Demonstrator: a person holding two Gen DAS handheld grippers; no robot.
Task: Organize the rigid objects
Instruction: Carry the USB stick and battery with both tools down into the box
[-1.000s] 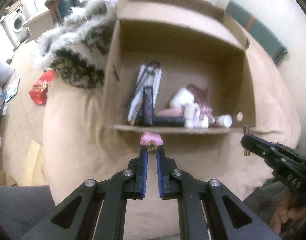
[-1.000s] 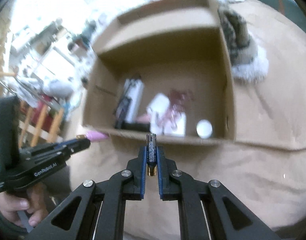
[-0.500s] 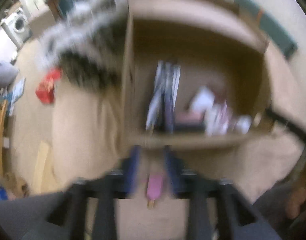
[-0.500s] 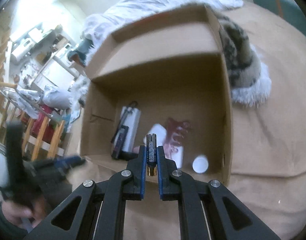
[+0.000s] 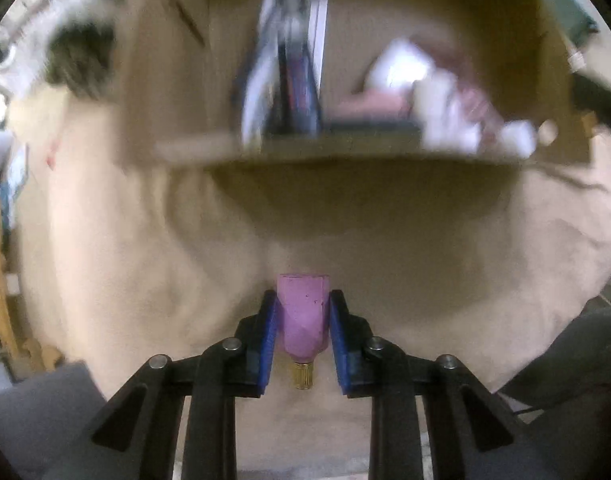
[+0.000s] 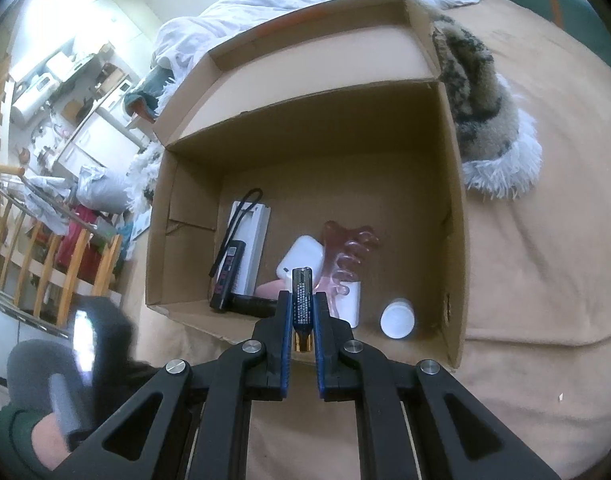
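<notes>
1. Bedding: a tan blanket (image 5: 105, 260) spreads under both grippers
2. The open brown cardboard box (image 6: 453, 208) lies beyond the jaws, small items inside
3. The left gripper (image 5: 301, 312), jaws just closing, clasps a pink ceramic nozzle with brass tip (image 5: 303, 316) over the blanket
4. The right gripper (image 6: 301, 304) pinches a black cylindrical battery (image 6: 302, 300) upright before the box

The left gripper (image 5: 299, 332) points down at the tan blanket (image 5: 117, 280); a pink cone-shaped piece (image 5: 302, 316) with a brass tip lies between its blue pads (image 5: 267, 340), the jaws having just been closing on it; beyond, blurred, stands the cardboard box (image 5: 345, 156) with dark and white items inside; the right gripper's dark tip (image 5: 597, 98) enters at right.
</notes>
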